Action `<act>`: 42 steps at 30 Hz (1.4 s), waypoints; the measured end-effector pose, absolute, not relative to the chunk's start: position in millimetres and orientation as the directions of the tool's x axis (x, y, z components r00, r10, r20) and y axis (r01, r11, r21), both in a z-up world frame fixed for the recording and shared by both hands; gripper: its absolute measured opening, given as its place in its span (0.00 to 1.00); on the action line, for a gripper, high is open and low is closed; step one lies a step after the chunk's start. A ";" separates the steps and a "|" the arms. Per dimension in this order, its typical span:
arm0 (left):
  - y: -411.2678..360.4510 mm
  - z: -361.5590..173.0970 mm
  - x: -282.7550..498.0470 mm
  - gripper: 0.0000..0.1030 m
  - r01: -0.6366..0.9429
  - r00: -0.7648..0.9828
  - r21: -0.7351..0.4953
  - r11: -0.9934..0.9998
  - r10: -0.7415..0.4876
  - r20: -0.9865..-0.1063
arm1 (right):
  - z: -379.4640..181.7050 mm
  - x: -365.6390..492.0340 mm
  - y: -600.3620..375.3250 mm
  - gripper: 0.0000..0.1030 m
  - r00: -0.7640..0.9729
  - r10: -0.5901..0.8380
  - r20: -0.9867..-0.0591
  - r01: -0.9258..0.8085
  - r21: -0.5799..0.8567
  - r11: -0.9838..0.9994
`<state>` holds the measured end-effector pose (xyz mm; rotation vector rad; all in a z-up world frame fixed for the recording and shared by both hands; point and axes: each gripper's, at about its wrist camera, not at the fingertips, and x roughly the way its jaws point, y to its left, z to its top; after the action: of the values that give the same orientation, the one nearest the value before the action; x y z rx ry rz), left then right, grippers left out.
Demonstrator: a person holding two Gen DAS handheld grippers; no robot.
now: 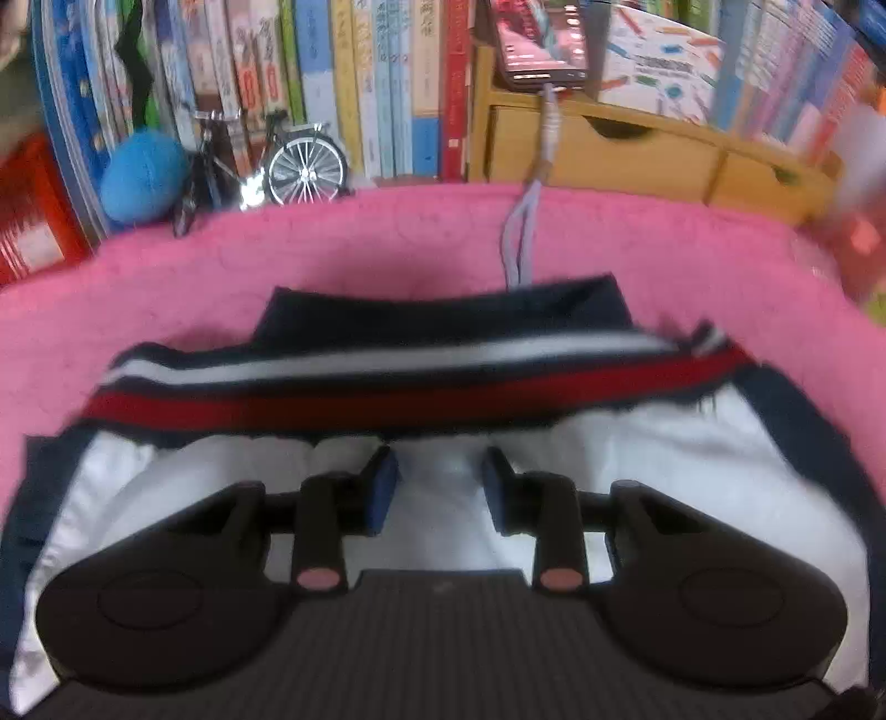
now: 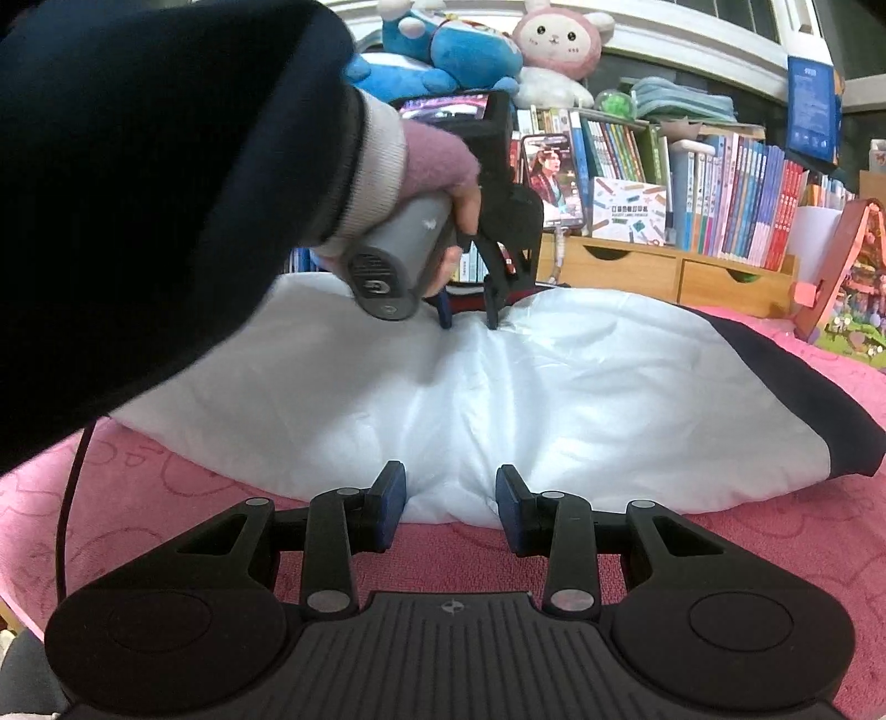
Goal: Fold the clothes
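Note:
A jacket with white lining (image 2: 554, 399) and navy edges lies on the pink blanket (image 2: 720, 554). In the left wrist view its white lining (image 1: 692, 459) and a red, white and navy striped hem band (image 1: 387, 387) show. My left gripper (image 1: 440, 482) is open, fingertips resting on the white lining just short of the striped band; it also shows in the right wrist view (image 2: 468, 321) at the jacket's far edge. My right gripper (image 2: 451, 498) is open at the jacket's near edge, the fabric between its pads.
A wooden drawer unit (image 1: 637, 149) and rows of books (image 1: 360, 83) stand behind the blanket. A phone (image 1: 540, 44) with a cable (image 1: 520, 238), a model bicycle (image 1: 277, 160) and a blue ball (image 1: 144, 177) sit at the back. Plush toys (image 2: 498, 50) sit above.

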<state>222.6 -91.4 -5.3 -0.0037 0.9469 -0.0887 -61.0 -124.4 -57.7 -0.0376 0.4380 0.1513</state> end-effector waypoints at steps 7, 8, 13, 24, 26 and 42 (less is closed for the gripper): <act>-80.2 12.4 138.2 0.32 0.234 0.533 -0.075 0.969 -0.193 -0.824 | -58.4 -61.8 -124.1 0.36 0.896 0.140 -0.422 -0.153 0.002 0.988; -80.8 11.5 127.5 0.32 0.254 0.520 -0.076 0.964 -0.202 -0.830 | -58.6 -62.0 -124.1 0.36 0.895 0.142 -0.423 -0.155 0.002 0.988; -85.0 1.5 88.5 0.33 0.317 0.466 -0.076 0.945 -0.225 -0.855 | -59.2 -62.9 -122.4 0.36 0.896 0.143 -0.421 -0.157 0.000 0.988; -98.8 -21.9 173.4 0.39 0.226 0.626 0.048 0.973 -0.107 -0.772 | -60.2 -66.1 -119.2 0.36 0.904 0.136 -0.405 -0.161 -0.028 0.987; -100.5 -23.0 201.2 0.42 0.191 0.650 0.065 0.980 -0.076 -0.756 | -60.3 -65.5 -120.1 0.36 0.904 0.139 -0.404 -0.164 -0.029 0.986; -58.3 26.5 93.9 0.49 0.186 0.822 -0.048 0.981 -0.183 -0.539 | -43.2 -76.8 -166.7 0.48 0.943 0.169 -0.285 -0.127 0.159 0.979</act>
<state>93.9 -58.3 26.5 0.0067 0.5726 -0.1964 -76.8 -166.7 -43.2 0.1395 0.3023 0.1514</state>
